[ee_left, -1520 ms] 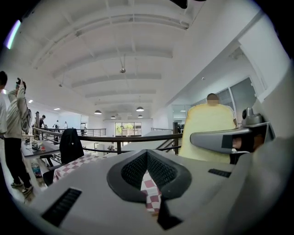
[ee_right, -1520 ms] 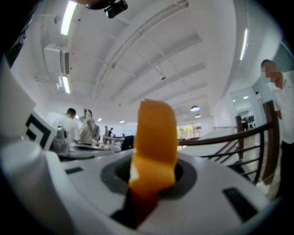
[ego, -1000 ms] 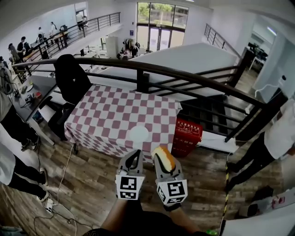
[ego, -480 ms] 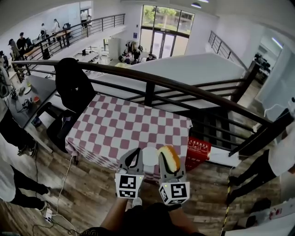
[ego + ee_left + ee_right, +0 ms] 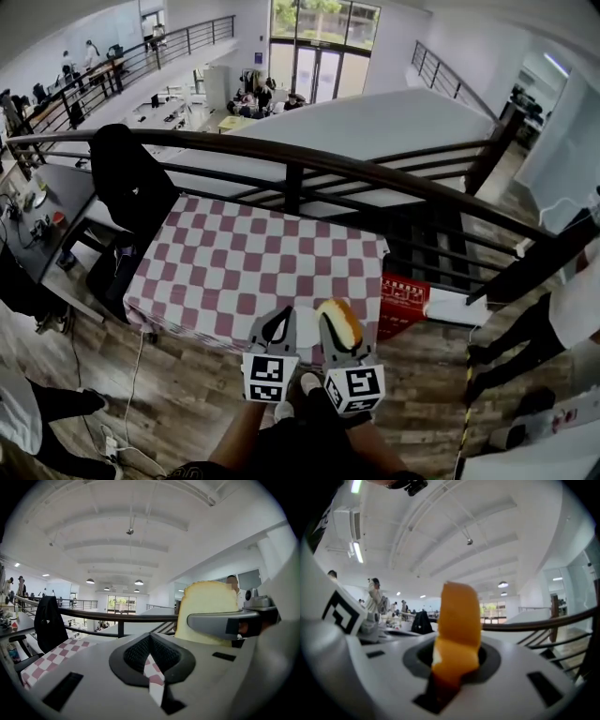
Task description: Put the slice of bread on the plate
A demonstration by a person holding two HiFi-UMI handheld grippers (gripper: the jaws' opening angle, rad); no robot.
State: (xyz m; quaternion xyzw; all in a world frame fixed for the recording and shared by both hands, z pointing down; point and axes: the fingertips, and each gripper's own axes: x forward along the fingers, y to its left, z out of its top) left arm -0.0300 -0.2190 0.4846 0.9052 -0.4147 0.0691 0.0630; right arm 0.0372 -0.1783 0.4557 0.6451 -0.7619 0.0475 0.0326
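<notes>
At the pink-checked bench (image 5: 234, 262), the right claw (image 5: 331, 328) gripping the orange-crusted bread slice (image 5: 458, 616) should descend gently onto the round white plate (image 5: 302, 321).

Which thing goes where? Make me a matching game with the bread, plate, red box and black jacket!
Things:
1. slice of bread
2. plate
3. red box
4. black jacket

Places:
A. on the checked table
B. hanging left of the table
C. held in the right gripper
D. on the floor, right of the table

Pairs: 1-C, 2-A, 3-D, 4-B
</notes>
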